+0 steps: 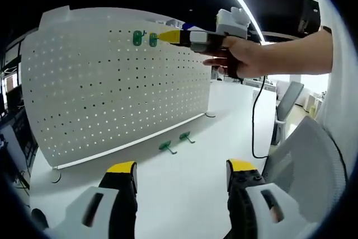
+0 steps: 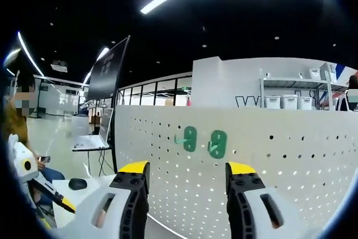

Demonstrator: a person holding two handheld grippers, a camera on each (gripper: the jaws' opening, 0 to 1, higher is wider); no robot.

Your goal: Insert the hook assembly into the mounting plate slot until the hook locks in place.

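- The left tongs point(image 1: 180, 174) are held open and empty above the white desk point(image 1: 184, 183)
- The right tongs point(image 2: 187, 174) are likewise spread apart with nothing between them, close before the pegboard point(image 2: 268, 166)
- Two green hooks point(image 2: 203, 140) are seen mounted side by side on the board, just beyond the right tongs
- Two more green hooks point(image 1: 175, 141) are left lying on the desk near the board's foot

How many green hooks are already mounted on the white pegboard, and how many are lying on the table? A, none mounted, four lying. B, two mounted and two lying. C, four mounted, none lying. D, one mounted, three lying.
B: two green hooks sit side by side near the top of the pegboard, and two more lie on the table in front of it.
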